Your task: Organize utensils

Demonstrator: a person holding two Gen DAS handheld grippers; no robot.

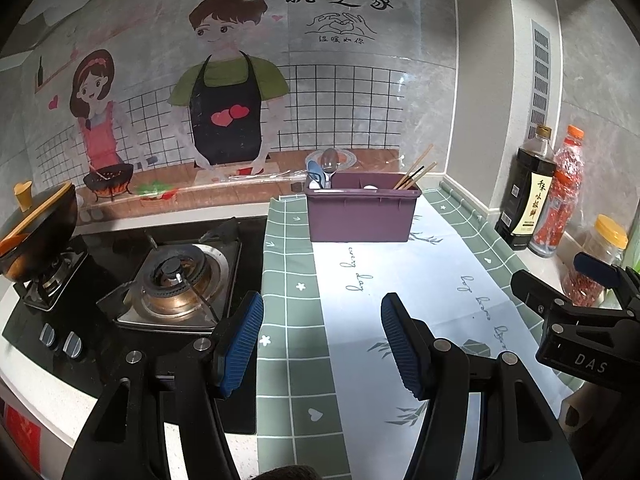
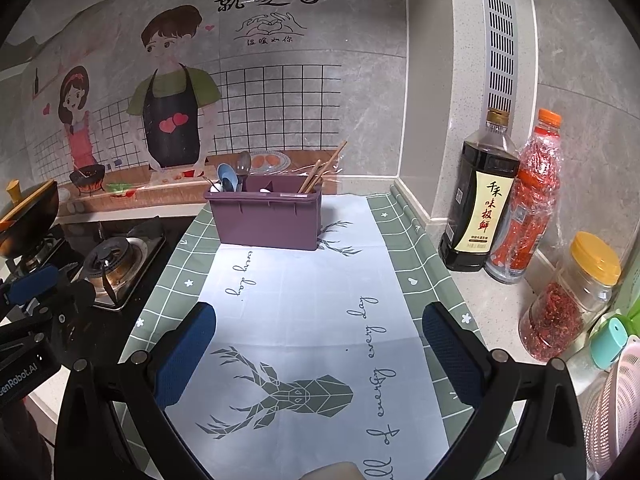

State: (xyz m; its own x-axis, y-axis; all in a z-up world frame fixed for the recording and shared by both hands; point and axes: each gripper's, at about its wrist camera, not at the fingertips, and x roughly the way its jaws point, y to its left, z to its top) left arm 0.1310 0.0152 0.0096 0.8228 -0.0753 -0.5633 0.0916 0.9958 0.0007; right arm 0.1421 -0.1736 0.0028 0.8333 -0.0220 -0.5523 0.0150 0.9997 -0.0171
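Both grippers, left gripper (image 1: pixel 322 344) and right gripper (image 2: pixel 318 354), hang spread and empty above the cloth (image 2: pixel 304 304). Spoons (image 2: pixel 236 176) and chopsticks (image 2: pixel 320 172) stand in the purple caddy (image 2: pixel 266 218) far back; they look light, stiff, slippery, so grip mid-handle.

Utensil bin (image 2: pixel 267 216) on the mat (image 2: pixel 304 300) at the desk's rear, spoons (image 2: pixel 236 174) in its left compartment, chopsticks (image 2: pixel 320 172) in its right; stove (image 2: pixel 116 256) to its left, bottles (image 2: pixel 478 196) to its right.
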